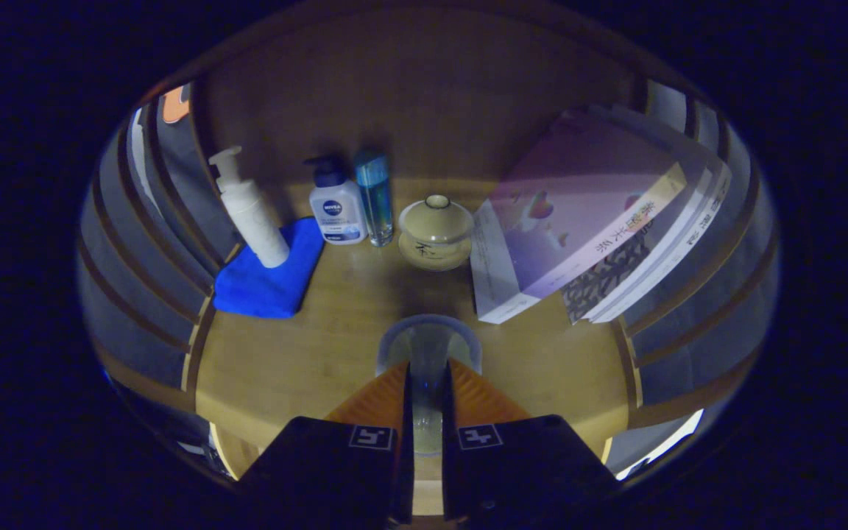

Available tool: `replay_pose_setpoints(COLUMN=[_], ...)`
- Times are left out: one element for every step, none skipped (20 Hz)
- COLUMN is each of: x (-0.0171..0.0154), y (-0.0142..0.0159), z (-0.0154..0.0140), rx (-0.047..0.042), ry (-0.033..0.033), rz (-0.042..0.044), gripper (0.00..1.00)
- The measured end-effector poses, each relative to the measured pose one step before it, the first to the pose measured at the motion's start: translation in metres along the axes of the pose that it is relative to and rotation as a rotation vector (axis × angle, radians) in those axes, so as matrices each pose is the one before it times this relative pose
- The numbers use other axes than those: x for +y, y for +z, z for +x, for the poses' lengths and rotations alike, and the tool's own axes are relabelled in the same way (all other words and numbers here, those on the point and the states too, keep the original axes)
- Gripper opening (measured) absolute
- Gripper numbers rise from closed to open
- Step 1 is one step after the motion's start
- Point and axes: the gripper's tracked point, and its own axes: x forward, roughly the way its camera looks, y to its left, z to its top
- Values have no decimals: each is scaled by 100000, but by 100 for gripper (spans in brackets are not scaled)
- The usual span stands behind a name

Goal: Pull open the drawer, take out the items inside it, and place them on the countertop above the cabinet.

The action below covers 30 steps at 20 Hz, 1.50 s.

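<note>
My gripper (428, 368) is shut on a clear plastic cup (429, 346), whose rim and wall show between and just ahead of the fingertips. The cup hangs over the front part of the wooden countertop (306, 353). Beyond the fingers on the countertop stand a lidded ceramic tea bowl on its saucer (435, 232), a blue clear bottle (375, 197), a white and blue pump bottle (336, 206) and a white pump bottle (249, 210) resting on a blue cloth (269, 276).
Several books (586, 221) lean against the slatted right wall (696, 324). A wooden back panel (424, 96) closes the rear. Slatted walls (144, 243) flank the left side. Bare wood lies between the cup and the tea bowl.
</note>
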Motion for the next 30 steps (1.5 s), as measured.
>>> replay_pose_setpoints(x=[147, 33, 63, 102, 157, 205, 140, 272, -57, -219, -91, 73, 107, 235, -344, 108, 529, 343, -237, 78, 244, 288, 157, 147, 183, -84, -42, -6, 7, -29], y=[18, 98, -6, -9, -25, 49, -100, -3, 92, 331, 79, 266, -64, -94, -539, 36, -585, -270, -340, -324, -582, -600, -937, -508, -688, -108, -135, 231, 182, 168], z=[454, 368, 381, 369, -6, 140, 127, -47, -134, -268, -349, -396, -531, -493, -625, -497, -828, -695, -675, -768, -804, -797, -912, -798, -657, -788, -756, -898, -929, -1069], rx=[632, -11, 134, 360, 167, -241, -277, -598, -1370, -1819, -1661, -2040, -2679, -2477, -1477, -1824, -1849, -1692, -1675, -2448, -2435, -1898, -717, -910, -802, -1109, -1810, -2791, -2917, -3221], ry=[-2, -96, -230, -357, 285, 323, 514, 503, -814, -1252, -675, 135, 756, 587, -1026, 472, 1248, 684, 185, 517, 861, 1310, 359, 1259, 937, 712, 719, 634, 918, 488], rz=[240, 344, 437, 182, -570, -989, -1525, -1310, -856, 45, -91, -257, -471, -1714, -1863, 16, 294, -65, -832, -987, -1167, -1245, -894, 92, 708, 1687, 1948, 1748, 539, 386], gripper=[18, 18, 18, 21, 24, 27, 29, 32, 35, 38, 40, 43, 46, 49, 51, 55, 59, 63, 67, 71, 71, 71, 71, 79, 83, 84, 84, 84, 84, 84])
